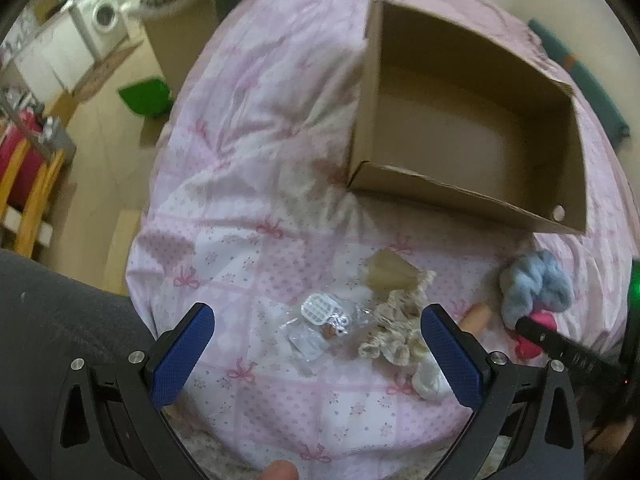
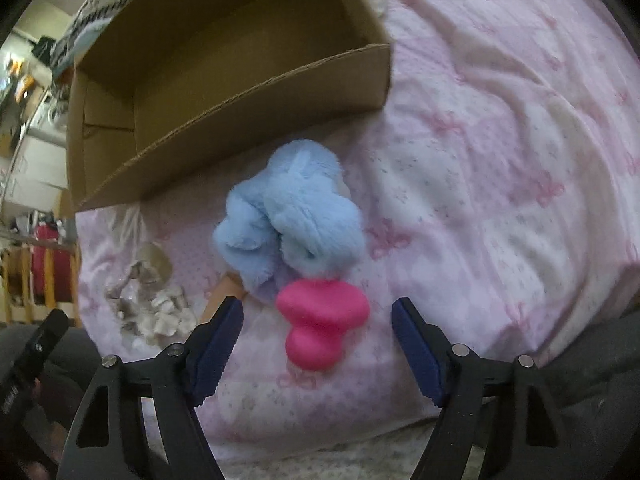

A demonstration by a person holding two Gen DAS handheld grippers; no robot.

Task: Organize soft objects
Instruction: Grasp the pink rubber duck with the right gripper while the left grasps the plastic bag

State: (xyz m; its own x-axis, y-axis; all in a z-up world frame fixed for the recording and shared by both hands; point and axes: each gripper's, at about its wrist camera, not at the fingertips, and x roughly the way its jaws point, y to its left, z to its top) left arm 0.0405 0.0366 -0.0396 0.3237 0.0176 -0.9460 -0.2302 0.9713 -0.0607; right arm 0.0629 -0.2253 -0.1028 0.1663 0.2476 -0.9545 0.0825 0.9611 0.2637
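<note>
An open cardboard box [image 1: 460, 208] [image 2: 248, 96] lies on the pink bedspread [image 1: 248, 184] [image 2: 500, 140]. A fluffy light-blue soft toy [image 2: 288, 208] [image 1: 536, 284] lies just in front of it, with a pink squishy toy [image 2: 324, 320] [image 1: 544, 320] beside it. My right gripper [image 2: 318, 316] is open, its jaws either side of the pink toy and not touching it. My left gripper [image 1: 318, 320] is open over a clear plastic packet [image 1: 320, 320]. A cream crochet cloth [image 1: 396, 328] [image 2: 156, 308] lies by its right finger.
The bed's left edge drops to a tan floor with a green bin [image 1: 146, 96], a washing machine [image 1: 100, 20] and a wooden rack with red fabric [image 1: 24, 176]. A teal cushion [image 1: 580, 76] lies at the bed's far right. Dark clothing is at both lower corners.
</note>
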